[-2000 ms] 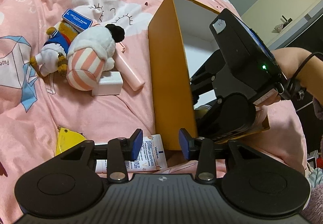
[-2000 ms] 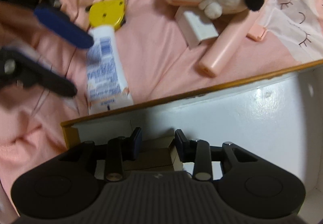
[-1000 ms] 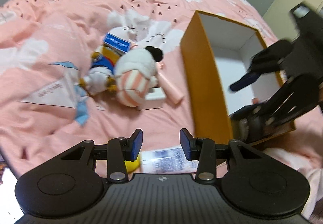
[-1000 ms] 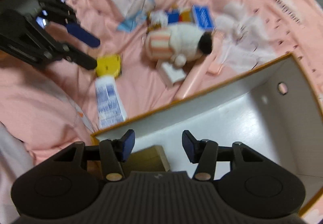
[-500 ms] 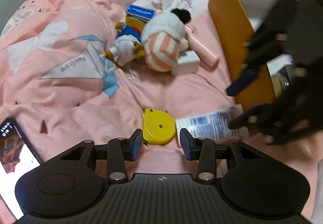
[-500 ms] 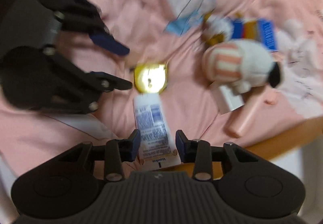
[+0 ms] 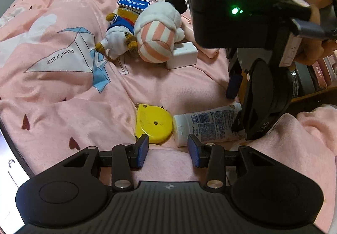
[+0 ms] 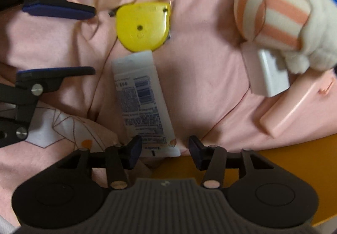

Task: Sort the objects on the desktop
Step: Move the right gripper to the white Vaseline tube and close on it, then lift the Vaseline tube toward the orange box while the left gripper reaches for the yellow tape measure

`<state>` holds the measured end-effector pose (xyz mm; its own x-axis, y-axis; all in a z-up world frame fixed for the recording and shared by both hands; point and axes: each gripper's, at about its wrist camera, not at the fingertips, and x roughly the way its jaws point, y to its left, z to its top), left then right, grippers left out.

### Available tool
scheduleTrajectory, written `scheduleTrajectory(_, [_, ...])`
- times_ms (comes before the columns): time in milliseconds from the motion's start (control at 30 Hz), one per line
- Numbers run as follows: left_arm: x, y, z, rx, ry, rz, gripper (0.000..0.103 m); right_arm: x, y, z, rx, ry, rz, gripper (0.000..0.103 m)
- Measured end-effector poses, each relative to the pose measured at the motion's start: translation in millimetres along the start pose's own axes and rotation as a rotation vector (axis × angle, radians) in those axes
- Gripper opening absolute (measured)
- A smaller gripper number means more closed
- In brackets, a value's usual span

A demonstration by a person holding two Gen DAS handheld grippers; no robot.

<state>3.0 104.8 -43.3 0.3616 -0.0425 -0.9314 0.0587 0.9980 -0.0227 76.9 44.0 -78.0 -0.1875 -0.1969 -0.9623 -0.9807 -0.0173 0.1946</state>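
Observation:
A white lotion tube (image 8: 143,99) lies on the pink bedspread, its crimped end between the open jaws of my right gripper (image 8: 163,148). The tube also shows in the left wrist view (image 7: 208,125). A yellow tape measure (image 7: 152,125) lies touching the tube's cap, just ahead of my open, empty left gripper (image 7: 168,149). It shows in the right wrist view too (image 8: 143,25). A striped plush toy (image 7: 160,31), a white block (image 7: 183,54) and a pink bar (image 8: 294,105) lie further back. The right gripper's body (image 7: 252,44) hangs over the tube.
The orange box's edge (image 8: 294,153) sits under my right gripper. A duck plush (image 7: 120,29) with a blue Ocean Park card (image 7: 133,3) lies behind the striped toy. A phone (image 7: 8,162) lies at the left edge. Books (image 7: 322,71) stand at right.
My right gripper left the orange box and came down over the lotion tube, jaws open around its end. My left gripper pulled back and lowered toward the tape measure.

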Motion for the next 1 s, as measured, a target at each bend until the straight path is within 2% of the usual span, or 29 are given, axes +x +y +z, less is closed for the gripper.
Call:
scheduleTrajectory(133, [-0.2,-1.8,-0.7,0.001,-0.007,-0.004,0.047,5.0,-2.8,-5.5,0.031,0.004,0.040,0.045])
scheduleTrajectory(200, [-0.3,-1.2,-2.1,-0.005,-0.012,-0.009,0.047,1.5,-1.5,-11.7,0.035,-0.021,0.024,0.032])
scheduleTrajectory(300, [-1.3,-0.7,-2.9,-0.019,-0.019,-0.023,0.047,-14.7,0.7,-24.1,0.047,-0.093,0.025,0.017])
scheduleTrajectory(400, [-4.2,-0.8,-4.2,-0.030,-0.038,-0.048,0.047,-36.6,3.7,-36.4,0.076,-0.188,0.066,0.009])
scheduleTrajectory(467, [-7.5,-1.3,-4.0,-0.034,-0.049,-0.063,0.047,-49.6,6.2,-45.9,0.108,-0.250,0.116,0.007])
scheduleTrajectory(600, [-12.1,0.8,-5.5,-0.057,-0.065,-0.098,0.047,-63.4,9.8,-65.6,0.171,-0.385,0.136,0.007])
scheduleTrajectory(733, [-16.2,4.8,-7.2,-0.091,-0.072,-0.130,0.047,-70.8,-4.4,-92.9,0.389,-0.597,0.236,0.007])
scheduleTrajectory(867, [-18.0,7.0,-7.4,-0.111,-0.073,-0.137,0.047,-81.2,-3.5,-105.9,0.573,-0.802,0.258,0.006])
scheduleTrajectory(933, [-20.1,6.2,-6.6,-0.110,-0.080,-0.130,0.047,-85.8,3.2,-98.8,0.624,-0.834,0.272,0.006])
scheduleTrajectory(1000, [-22.2,4.4,-4.8,-0.108,-0.090,-0.130,0.047,-95.3,1.8,-96.4,0.635,-0.854,0.240,0.006])
